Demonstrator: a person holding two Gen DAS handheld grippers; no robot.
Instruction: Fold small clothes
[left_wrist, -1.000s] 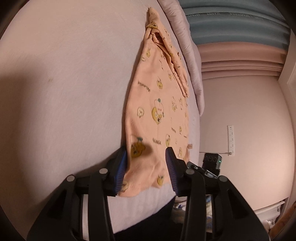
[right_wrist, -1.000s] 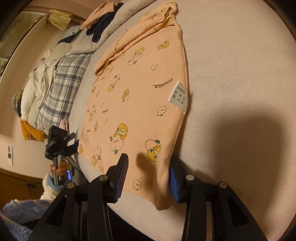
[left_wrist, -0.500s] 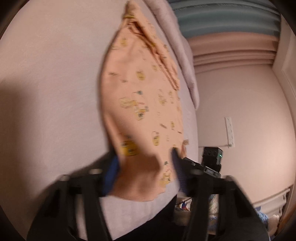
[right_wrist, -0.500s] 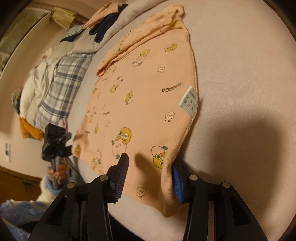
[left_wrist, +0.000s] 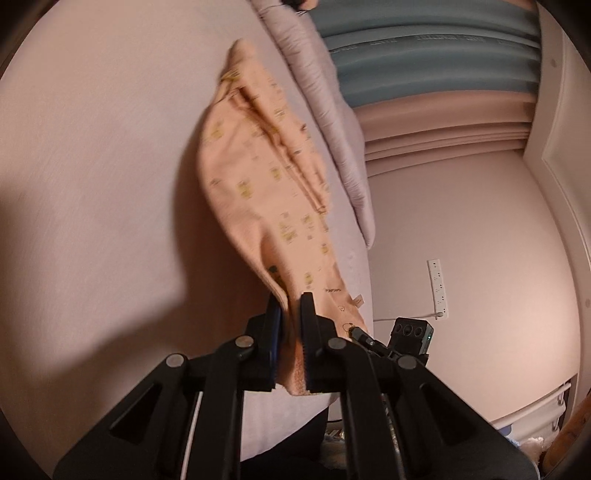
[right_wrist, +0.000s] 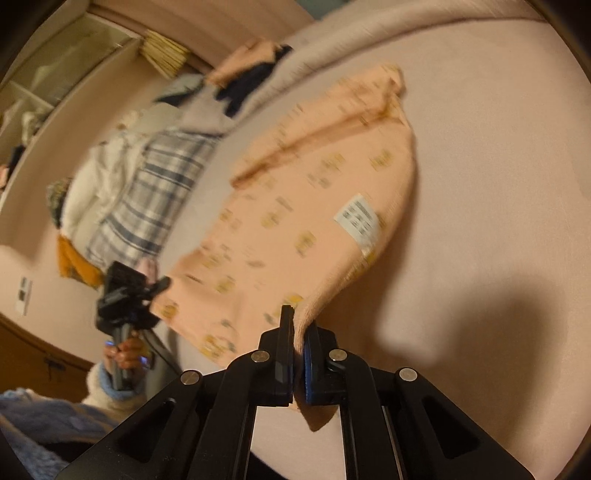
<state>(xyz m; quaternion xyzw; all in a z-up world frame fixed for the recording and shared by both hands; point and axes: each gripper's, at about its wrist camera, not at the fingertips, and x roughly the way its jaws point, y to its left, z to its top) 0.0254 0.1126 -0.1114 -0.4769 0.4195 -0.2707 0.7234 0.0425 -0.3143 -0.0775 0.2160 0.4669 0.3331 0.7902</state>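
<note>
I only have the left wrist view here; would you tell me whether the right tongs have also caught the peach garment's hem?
Observer: Yes. The right tongs have just closed on the near corner of the peach garment, the cloth pinched between the pads.
Operator: Thank you. Is there a care label on that side?
Observer: A white care label lies on the garment near its right edge, facing up.
Operator: Anything else on the bed beyond my view?
Observer: A plaid cloth lies past the garment, to the left in the right wrist view.
</note>
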